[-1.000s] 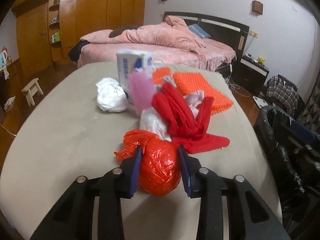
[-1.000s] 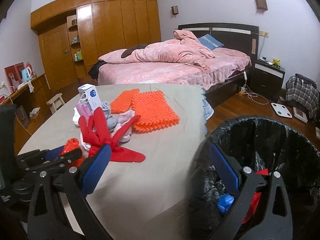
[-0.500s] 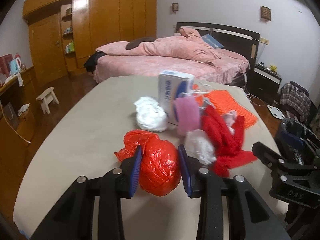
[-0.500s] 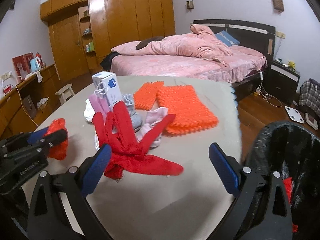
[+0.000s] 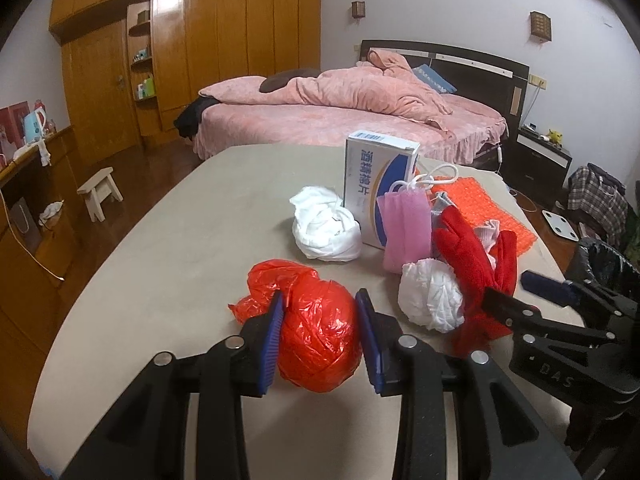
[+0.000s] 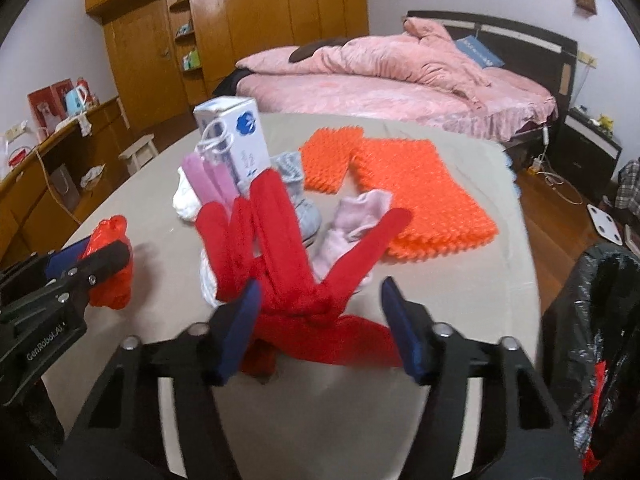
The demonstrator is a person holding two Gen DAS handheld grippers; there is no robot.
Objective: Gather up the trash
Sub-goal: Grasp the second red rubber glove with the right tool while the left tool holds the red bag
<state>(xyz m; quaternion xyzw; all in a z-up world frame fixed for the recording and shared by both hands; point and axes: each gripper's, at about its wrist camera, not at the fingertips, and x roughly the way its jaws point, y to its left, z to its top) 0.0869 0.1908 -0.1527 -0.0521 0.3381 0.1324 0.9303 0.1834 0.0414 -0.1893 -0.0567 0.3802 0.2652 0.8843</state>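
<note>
While the crumpled red plastic bag (image 5: 320,340) is clamped by the left gripper (image 5: 320,338), the red cloth (image 6: 304,280) is straddled by the spread-apart right gripper (image 6: 320,326).

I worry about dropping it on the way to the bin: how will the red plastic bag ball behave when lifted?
The red plastic bag ball, pinched in the left gripper, looks crumpled and thin, so probably light and squashy. Its glossy film may slip. The loose tail at its left could dangle or snag.
</note>
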